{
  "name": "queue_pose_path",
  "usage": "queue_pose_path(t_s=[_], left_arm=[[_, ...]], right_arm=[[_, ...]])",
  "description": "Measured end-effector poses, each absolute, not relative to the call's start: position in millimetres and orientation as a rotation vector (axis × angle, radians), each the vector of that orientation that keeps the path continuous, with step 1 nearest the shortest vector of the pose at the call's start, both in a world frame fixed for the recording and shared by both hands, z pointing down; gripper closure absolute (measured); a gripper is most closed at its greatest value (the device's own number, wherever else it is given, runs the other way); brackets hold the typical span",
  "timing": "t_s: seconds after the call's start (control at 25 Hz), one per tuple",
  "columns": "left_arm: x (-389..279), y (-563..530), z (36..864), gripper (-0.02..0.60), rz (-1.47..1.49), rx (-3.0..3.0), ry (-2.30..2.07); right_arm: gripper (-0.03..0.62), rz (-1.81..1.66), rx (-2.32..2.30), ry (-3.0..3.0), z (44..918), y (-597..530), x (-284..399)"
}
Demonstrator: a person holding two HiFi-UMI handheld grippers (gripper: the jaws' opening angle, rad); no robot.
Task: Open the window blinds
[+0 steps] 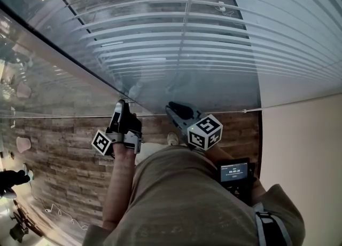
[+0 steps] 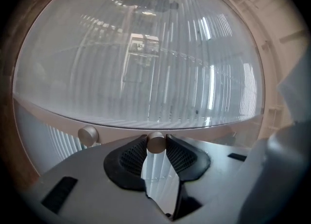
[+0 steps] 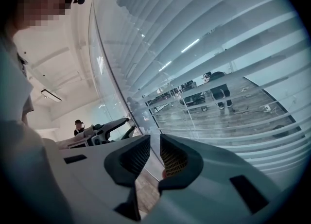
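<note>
You are standing on a wood-plank floor (image 1: 69, 159). Your shoe (image 1: 172, 139) rests on it near the foot of the glass wall (image 1: 53, 79). At your lower left, a thin white cable (image 1: 59, 211) trails across the planks.

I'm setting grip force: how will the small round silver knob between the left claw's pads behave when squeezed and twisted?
The small round silver knob looks like rigid metal, so it probably won't deform. Its smooth side may slip against the pads of the left claw. Mounted on the pale frame rail, it likely turns in place.
</note>
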State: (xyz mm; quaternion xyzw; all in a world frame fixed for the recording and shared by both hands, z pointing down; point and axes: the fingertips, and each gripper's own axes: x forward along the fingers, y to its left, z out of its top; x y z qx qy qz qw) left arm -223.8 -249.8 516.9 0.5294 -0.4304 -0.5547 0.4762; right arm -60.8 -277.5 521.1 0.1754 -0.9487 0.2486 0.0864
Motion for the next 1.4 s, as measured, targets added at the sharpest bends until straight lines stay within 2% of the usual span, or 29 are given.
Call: queue_pose_path(t_s=[0.68, 1.4], left_arm=[[-232, -250, 504, 0.445, -1.168, 1.448, -1.226], [-226, -252, 502, 0.445, -0.832, 1.624, -1.517]], right_arm=[[0.542, 0.728, 0.562, -2.814, 513, -279, -62], [0.542, 0.745, 0.574, -2.800, 515, -278, -59]])
